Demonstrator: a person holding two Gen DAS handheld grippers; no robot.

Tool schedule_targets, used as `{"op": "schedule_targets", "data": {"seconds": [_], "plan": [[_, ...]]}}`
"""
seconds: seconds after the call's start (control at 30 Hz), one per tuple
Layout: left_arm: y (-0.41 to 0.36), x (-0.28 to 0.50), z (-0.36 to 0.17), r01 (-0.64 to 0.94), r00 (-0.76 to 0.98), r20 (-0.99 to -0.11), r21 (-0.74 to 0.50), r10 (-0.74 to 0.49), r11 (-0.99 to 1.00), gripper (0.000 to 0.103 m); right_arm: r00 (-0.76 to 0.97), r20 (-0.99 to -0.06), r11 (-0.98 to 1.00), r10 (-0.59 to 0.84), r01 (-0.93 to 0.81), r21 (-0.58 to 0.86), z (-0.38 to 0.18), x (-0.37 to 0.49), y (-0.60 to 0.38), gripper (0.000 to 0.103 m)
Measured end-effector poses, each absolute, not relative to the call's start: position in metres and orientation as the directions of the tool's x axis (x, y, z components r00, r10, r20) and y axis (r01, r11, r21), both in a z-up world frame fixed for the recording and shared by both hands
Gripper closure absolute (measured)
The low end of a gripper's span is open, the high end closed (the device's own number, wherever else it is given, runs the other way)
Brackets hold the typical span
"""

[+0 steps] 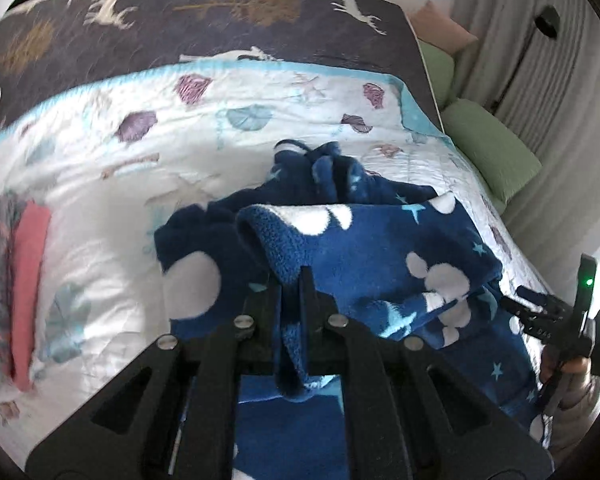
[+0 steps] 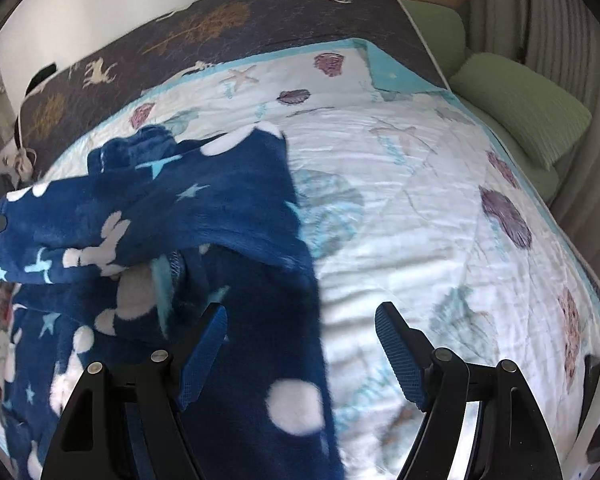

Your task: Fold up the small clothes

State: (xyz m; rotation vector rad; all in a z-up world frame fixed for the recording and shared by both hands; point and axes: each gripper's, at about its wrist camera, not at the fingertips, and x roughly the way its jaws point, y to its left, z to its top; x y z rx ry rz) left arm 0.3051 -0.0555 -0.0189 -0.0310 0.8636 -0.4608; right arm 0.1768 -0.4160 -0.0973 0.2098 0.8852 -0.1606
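- Bed (image 1: 100, 200): spans both views, covered by a white quilt (image 2: 400, 200) printed with shells and starfish; a dark blanket (image 1: 200, 36) with deer and tree motifs lies across the far side.
- Green pillows (image 1: 496, 160): at the far right, beside the bed's edge.
- Blue fleece garment (image 1: 380, 248): patterned with white shapes and pale stars, it lies on the quilt at the near side; one edge is raised clear of the rest.
- Folded items (image 1: 28, 288): a pink and a patterned piece, stacked at the left of the bed.
- Left tool (image 1: 291, 280): jaws narrow, clamped on the garment's raised edge.
- Right tool (image 2: 300, 320): jaws wide, holding nothing, hovering over the garment's right border and the quilt.
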Motion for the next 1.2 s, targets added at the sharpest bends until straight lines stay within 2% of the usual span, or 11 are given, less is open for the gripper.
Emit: {"op": "schedule_targets", "data": {"seconds": [0.17,0.2,0.27,0.3,0.5,0.57,0.7,0.77,0.83,1.1,1.2], "plan": [[-0.06,0.308,-0.002,0.39,0.566,-0.696,-0.248,-0.443,0.887,0.095,0.666,-0.744,0.977,-0.057,0.189,0.094,-0.082,0.178,-0.39,0.034],[-0.066,0.307,0.004,0.403,0.573,-0.689,-0.236,-0.445,0.884,0.095,0.687,-0.727,0.984,-0.013,0.137,0.111,-0.077,0.174,-0.382,0.042],[-0.073,0.307,0.014,0.421,0.575,-0.678,-0.233,-0.457,0.876,0.095,0.692,-0.711,0.986,0.127,-0.008,0.169,-0.073,0.17,-0.361,0.086],[-0.074,0.306,0.019,0.427,0.578,-0.673,-0.233,-0.462,0.874,0.095,0.68,-0.708,0.978,0.192,-0.071,0.197,-0.074,0.172,-0.352,0.09],[-0.087,0.295,0.052,0.454,0.62,-0.626,-0.205,-0.472,0.867,0.095,0.633,-0.753,0.979,0.181,-0.045,0.198,-0.1,0.226,-0.322,0.09],[-0.084,0.292,0.056,0.432,0.647,-0.618,-0.185,-0.446,0.883,0.095,0.609,-0.793,0.978,-0.005,0.171,0.124,-0.11,0.246,-0.34,0.093],[-0.074,0.299,0.038,0.41,0.63,-0.654,-0.178,-0.419,0.895,0.095,0.629,-0.777,0.885,-0.039,0.383,0.266,-0.109,0.231,-0.391,0.094],[-0.068,0.306,0.018,0.393,0.602,-0.689,-0.184,-0.404,0.901,0.095,0.613,-0.783,0.888,-0.106,0.413,0.203,-0.105,0.22,-0.395,0.083],[-0.06,0.311,-0.002,0.366,0.577,-0.722,-0.19,-0.382,0.911,0.095,0.604,-0.797,0.907,-0.013,0.343,0.245,-0.105,0.21,-0.401,0.078],[-0.028,0.315,-0.027,0.293,0.535,-0.752,-0.262,-0.385,0.919,0.095,0.636,-0.77,0.951,-0.049,0.266,0.159,-0.083,0.17,-0.407,0.073],[-0.027,0.306,-0.016,0.299,0.555,-0.743,-0.24,-0.373,0.923,0.094,0.668,-0.742,0.959,-0.052,0.241,0.149,-0.07,0.166,-0.399,0.053]]}}
